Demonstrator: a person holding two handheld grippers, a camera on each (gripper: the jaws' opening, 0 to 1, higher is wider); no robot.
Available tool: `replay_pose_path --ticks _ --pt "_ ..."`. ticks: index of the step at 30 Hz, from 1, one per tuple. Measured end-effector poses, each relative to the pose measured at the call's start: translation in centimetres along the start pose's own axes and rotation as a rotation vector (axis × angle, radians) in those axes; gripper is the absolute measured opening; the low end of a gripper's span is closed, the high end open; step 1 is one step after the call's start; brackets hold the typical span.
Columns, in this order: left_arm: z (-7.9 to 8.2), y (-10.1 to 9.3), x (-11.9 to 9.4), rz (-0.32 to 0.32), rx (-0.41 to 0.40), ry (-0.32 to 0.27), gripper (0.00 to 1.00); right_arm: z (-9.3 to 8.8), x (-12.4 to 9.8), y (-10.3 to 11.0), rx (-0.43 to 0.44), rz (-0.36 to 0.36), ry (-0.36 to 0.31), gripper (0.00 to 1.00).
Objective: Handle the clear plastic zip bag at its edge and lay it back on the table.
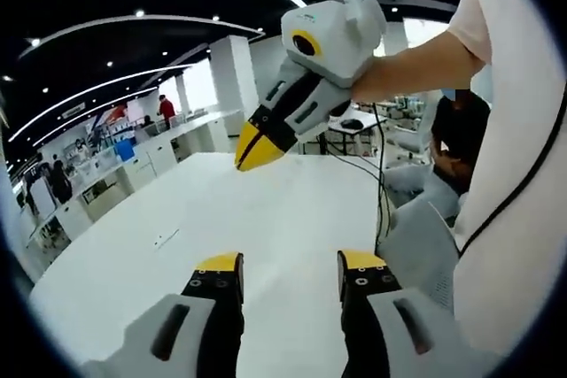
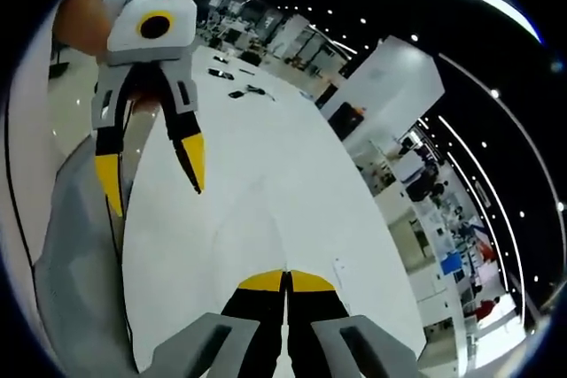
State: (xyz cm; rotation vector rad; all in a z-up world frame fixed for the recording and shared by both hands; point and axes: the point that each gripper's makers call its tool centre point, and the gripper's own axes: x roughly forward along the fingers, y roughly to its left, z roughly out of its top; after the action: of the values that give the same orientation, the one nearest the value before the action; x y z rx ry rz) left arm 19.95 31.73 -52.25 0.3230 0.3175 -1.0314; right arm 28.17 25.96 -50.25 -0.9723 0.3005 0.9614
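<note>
In the left gripper view the left gripper (image 1: 289,273) stood released, its yellow-tipped jaws well apart above the white table (image 1: 266,219). The right gripper (image 1: 257,144) came in from the upper right, jaws pressed together, held over the tabletop.

In the right gripper view the right gripper (image 2: 286,282) was clenched, its tips meeting on a faint transparent film, apparently the clear plastic zip bag (image 2: 257,219), which ran up from the tips over the table. The left gripper (image 2: 155,165) hung at upper left with jaws spread. Small dark objects (image 2: 232,77) lay at the table's distant end.
</note>
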Motion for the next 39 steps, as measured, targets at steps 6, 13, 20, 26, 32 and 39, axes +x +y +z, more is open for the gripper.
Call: replay_pose_path --ticks 6,13,20,26,32,39 --pt "-0.8 0.4 -0.2 0.022 -0.028 -0.004 0.46 -0.3 0.5 -0.7 0.002 -0.014 -0.005 0.0" --pt "-1.8 0.6 -0.2 0.03 -0.05 0.007 0.45 -0.4 1.4 -2.1 0.005 -0.029 -0.01 0.0" --pt "-2.3 0.9 -0.2 0.038 -0.071 0.011 0.46 -0.8 3.0 -3.7 0.003 -0.043 -0.019 0.0" --pt "-2.7 1.4 -0.3 0.048 -0.084 0.016 0.46 -1.5 4.3 -5.2 -0.009 -0.056 -0.016 0.0" --pt "-3.2 1.8 -0.3 0.057 -0.096 0.024 0.46 -2.5 5.8 -7.1 -0.001 -0.085 -0.01 0.0" --pt "-3.4 2.1 -0.2 0.063 -0.106 0.031 0.46 -2.8 7.1 -9.1 -0.019 -0.112 -0.011 0.0"
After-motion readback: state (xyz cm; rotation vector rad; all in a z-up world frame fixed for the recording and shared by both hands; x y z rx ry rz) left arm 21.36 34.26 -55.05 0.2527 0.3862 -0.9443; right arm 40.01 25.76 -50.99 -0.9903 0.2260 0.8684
